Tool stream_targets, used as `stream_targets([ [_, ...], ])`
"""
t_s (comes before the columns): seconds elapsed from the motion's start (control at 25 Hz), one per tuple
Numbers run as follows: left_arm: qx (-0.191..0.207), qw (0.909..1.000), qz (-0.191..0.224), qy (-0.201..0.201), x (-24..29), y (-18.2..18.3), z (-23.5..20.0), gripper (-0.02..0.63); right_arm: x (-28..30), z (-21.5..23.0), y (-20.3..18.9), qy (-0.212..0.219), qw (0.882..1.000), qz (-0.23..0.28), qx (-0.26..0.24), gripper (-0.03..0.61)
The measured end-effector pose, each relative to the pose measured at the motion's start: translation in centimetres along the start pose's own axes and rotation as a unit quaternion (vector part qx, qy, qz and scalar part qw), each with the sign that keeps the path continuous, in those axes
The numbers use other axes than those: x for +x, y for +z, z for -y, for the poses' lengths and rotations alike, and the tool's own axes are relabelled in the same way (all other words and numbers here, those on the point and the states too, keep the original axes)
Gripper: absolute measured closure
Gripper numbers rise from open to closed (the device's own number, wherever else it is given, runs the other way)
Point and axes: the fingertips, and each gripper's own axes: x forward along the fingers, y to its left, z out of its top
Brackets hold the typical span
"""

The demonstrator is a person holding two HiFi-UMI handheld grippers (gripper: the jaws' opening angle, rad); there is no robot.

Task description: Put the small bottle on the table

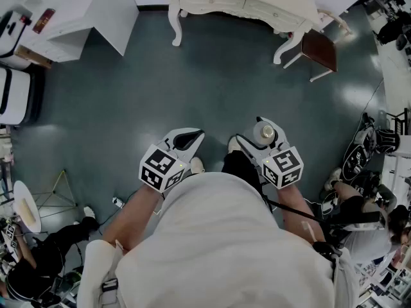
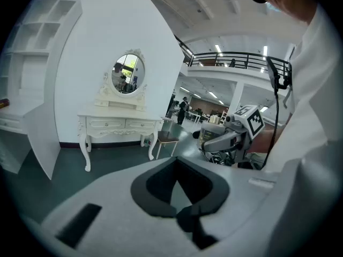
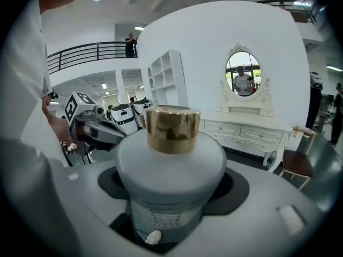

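The small bottle [image 1: 265, 132], frosted grey-white with a gold cap, stands upright between the jaws of my right gripper [image 1: 257, 133], held in the air over the floor. In the right gripper view the bottle [image 3: 171, 165] fills the middle, with the dark pads against its sides. My left gripper [image 1: 192, 136] hangs beside it at the same height, shut, with nothing in the hollow between its pads [image 2: 161, 197]. The white dressing table [image 1: 244, 2] with its oval mirror [image 3: 244, 79] stands across the floor ahead, well clear of both grippers.
A brown-seated chair [image 1: 319, 49] stands at the table's right end. A white shelf unit [image 1: 83, 11] is at the far left. Robots and gear [image 1: 359, 153] crowd the right side, and a lamp on a tripod [image 1: 26, 204] is at the left.
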Motion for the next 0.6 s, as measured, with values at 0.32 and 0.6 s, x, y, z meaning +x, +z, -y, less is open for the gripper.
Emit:
stream_targets([
  [0.32,0.001,0.9999,0.014,0.002,2.2,2.6,-3.7,0.612,4.2,2.3,1.2,0.018,1.0,-0.013,0.004,0.238],
  [0.6,0.011,0.9997,-0.003,0.021,7.7,9.2,-10.1,0.611,10.6,10.9,7.1,0.03,0.999,0.007,-0.017,0.238],
])
